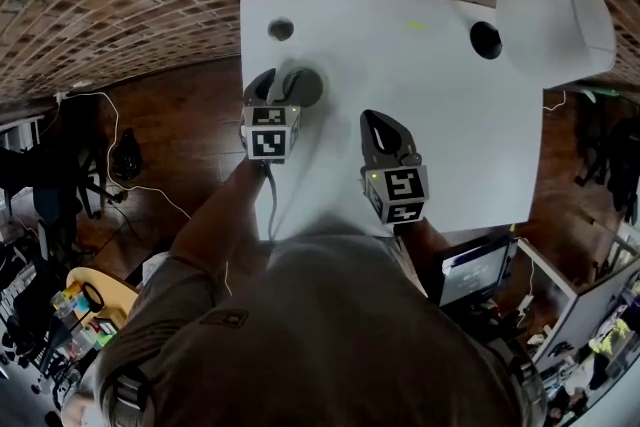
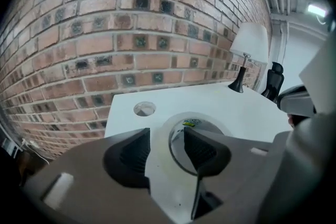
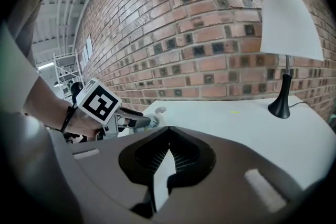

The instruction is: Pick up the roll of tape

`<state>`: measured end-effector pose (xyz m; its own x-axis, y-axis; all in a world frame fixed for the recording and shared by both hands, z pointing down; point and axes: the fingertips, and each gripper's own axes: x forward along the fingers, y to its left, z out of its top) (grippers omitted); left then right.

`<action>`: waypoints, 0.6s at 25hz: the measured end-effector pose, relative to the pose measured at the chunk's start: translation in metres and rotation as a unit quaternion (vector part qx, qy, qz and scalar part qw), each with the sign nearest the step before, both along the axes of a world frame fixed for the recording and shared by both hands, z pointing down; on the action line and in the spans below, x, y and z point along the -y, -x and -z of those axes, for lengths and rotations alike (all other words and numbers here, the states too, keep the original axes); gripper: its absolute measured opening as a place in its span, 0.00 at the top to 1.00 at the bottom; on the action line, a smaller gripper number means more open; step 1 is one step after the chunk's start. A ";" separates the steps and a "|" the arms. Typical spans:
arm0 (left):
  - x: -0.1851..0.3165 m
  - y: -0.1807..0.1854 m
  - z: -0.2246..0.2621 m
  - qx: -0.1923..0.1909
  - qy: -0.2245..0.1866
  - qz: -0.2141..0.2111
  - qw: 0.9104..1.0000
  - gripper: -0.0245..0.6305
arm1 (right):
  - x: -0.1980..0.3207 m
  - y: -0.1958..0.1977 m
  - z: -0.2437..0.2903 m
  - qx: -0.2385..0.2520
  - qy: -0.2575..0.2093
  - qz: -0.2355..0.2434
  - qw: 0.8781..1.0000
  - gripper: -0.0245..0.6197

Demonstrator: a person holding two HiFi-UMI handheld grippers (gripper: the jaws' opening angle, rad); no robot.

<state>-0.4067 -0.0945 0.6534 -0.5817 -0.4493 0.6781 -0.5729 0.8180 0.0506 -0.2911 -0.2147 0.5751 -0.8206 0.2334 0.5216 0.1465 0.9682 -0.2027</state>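
Observation:
The roll of tape (image 1: 312, 91) is a pale, see-through ring lying flat on the white table (image 1: 450, 125), near its left edge. My left gripper (image 1: 277, 87) is down at the roll with its jaws open. In the left gripper view the roll (image 2: 202, 124) has its near wall between the jaws of the left gripper (image 2: 166, 150): one pad is outside the ring, the other inside its hole, and neither presses on it. My right gripper (image 1: 378, 123) hangs over the table's middle, apart from the roll; the right gripper (image 3: 168, 136) is shut and empty.
A white-shaded lamp (image 1: 555, 25) on a black base (image 1: 486, 40) stands at the table's far right corner. A round cable hole (image 1: 281, 30) lies beyond the roll. A brick wall runs behind the table. A monitor (image 1: 470, 270) is below the near right edge.

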 end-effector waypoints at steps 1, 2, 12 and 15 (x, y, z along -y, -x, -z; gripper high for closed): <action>0.002 0.001 -0.004 -0.008 0.005 -0.005 1.000 0.68 | 0.000 0.001 -0.001 -0.001 0.000 0.000 1.000 0.94; 0.003 0.001 -0.006 -0.016 0.009 -0.010 1.000 0.68 | 0.000 0.002 0.000 0.000 -0.001 0.000 1.000 0.94; 0.007 -0.004 -0.023 -0.064 0.053 -0.038 0.996 0.68 | 0.007 -0.006 0.004 0.002 -0.003 -0.010 1.000 0.94; 0.008 0.001 -0.031 -0.072 0.065 -0.044 0.994 0.68 | 0.010 -0.002 0.002 0.001 0.000 -0.014 1.000 0.94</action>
